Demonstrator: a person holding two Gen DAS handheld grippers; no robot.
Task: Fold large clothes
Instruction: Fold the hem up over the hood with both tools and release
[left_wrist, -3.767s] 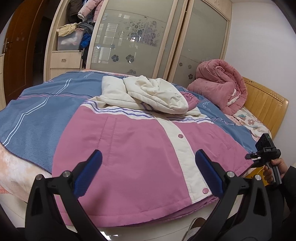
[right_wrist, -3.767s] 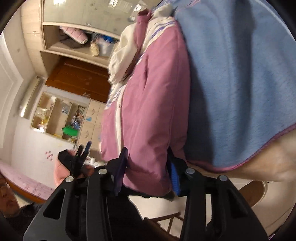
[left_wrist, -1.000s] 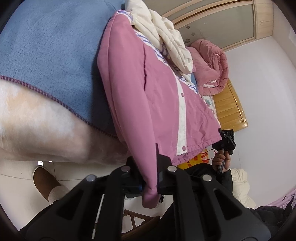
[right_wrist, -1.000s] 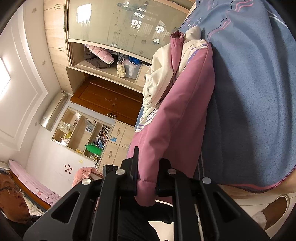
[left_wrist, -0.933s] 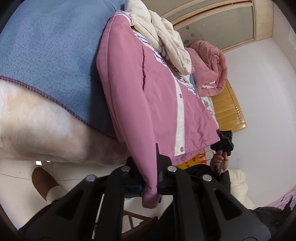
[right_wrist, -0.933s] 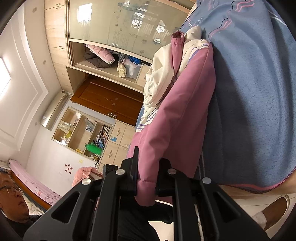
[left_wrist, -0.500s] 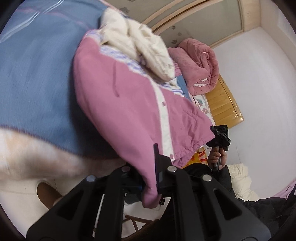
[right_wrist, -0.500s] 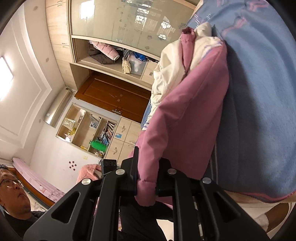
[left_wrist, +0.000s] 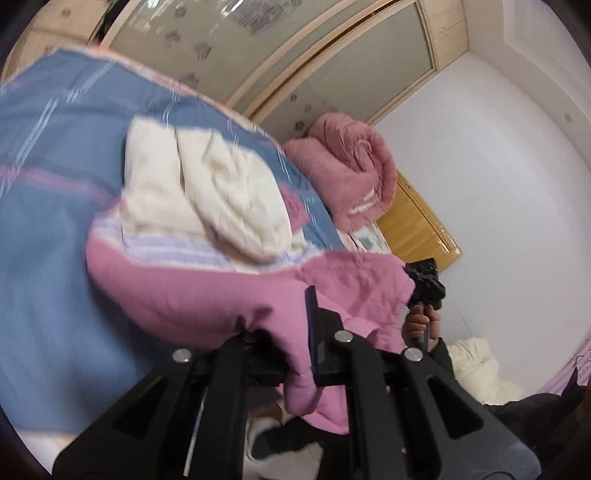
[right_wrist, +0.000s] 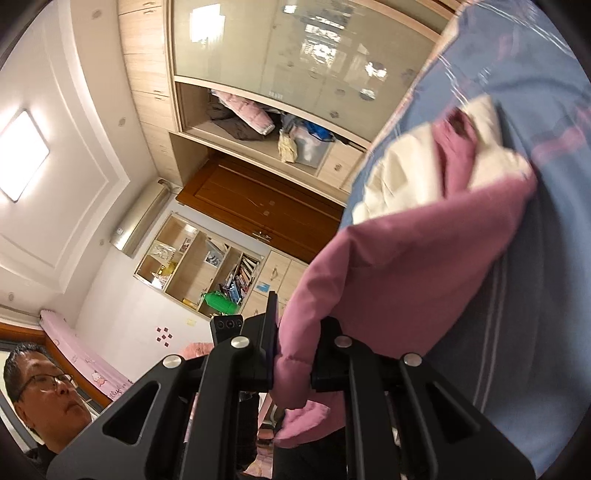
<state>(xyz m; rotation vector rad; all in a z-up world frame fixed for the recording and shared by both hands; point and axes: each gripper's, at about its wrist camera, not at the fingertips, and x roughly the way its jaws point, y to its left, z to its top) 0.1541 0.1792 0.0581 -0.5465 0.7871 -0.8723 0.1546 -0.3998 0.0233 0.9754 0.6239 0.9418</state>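
Observation:
A pink padded jacket (left_wrist: 207, 295) with a cream hood and lining (left_wrist: 221, 199) lies on the blue bed cover (left_wrist: 40, 229). My left gripper (left_wrist: 295, 354) is shut on one bottom corner of the jacket's hem, and that end is raised off the bed. In the right wrist view my right gripper (right_wrist: 293, 354) is shut on the other hem corner of the pink jacket (right_wrist: 399, 266), which rises toward the cream hood (right_wrist: 402, 173). The right gripper's far side (left_wrist: 424, 284) shows in the left wrist view, held by a hand just past the raised hem.
A rolled pink quilt (left_wrist: 351, 166) sits at the head of the bed by the wooden headboard (left_wrist: 417, 229). A wardrobe with frosted glass doors (right_wrist: 295, 55) stands behind the bed. A person (right_wrist: 44, 398) is at the lower left of the right wrist view.
Both grippers have risen with the hem corners, so the jacket's bottom end has lifted off the bed edge and bunches toward the hood. Both grips stay shut.

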